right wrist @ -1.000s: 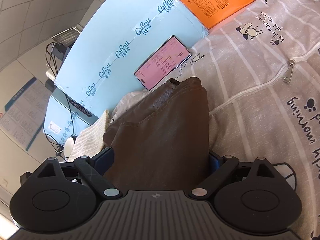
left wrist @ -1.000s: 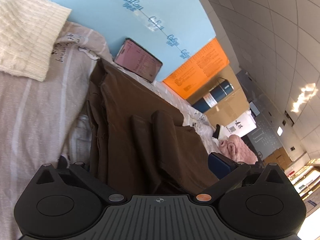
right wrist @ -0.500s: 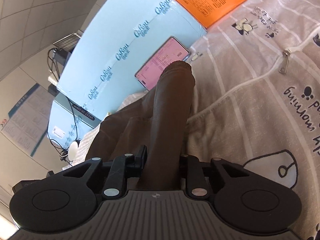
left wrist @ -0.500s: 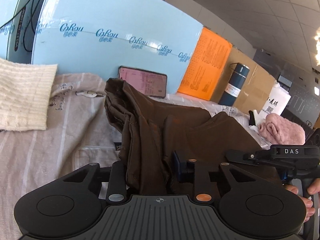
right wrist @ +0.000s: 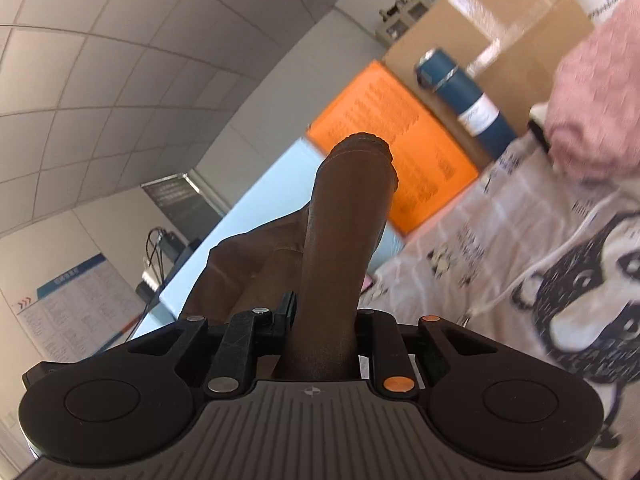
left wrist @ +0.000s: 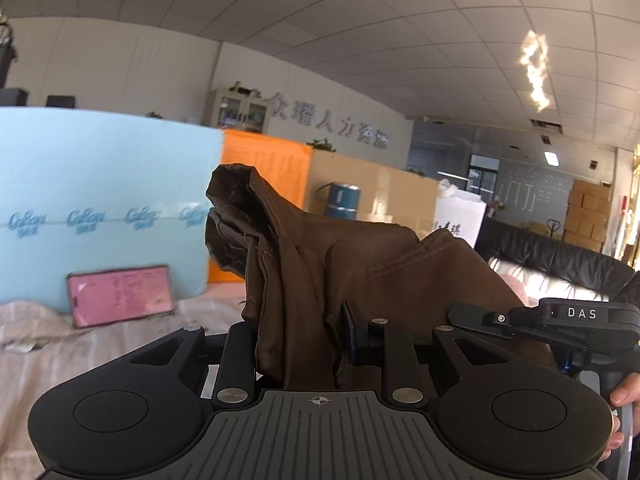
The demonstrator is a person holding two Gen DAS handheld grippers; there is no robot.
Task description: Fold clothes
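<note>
A dark brown garment [left wrist: 320,272] hangs in the air between my two grippers. My left gripper [left wrist: 300,340] is shut on a bunched edge of it, and the cloth stands up past the fingers. My right gripper [right wrist: 320,328] is shut on another edge of the brown garment [right wrist: 340,240], which rises as a narrow folded strip. The right gripper [left wrist: 560,320] also shows in the left wrist view, at the right, with a hand on its handle. The cloth covers the fingertips of both grippers.
A striped printed bedsheet [left wrist: 100,340] covers the surface below. A phone with a pink screen [left wrist: 120,296] leans on a light blue foam board [left wrist: 100,184]. An orange board [right wrist: 392,140], a blue bottle [right wrist: 468,96], cardboard boxes and a pink fluffy garment [right wrist: 592,92] stand behind.
Both grippers closed on the brown garment and lifted it off the bed. Both views tilted up from the sheet toward the room and ceiling.
</note>
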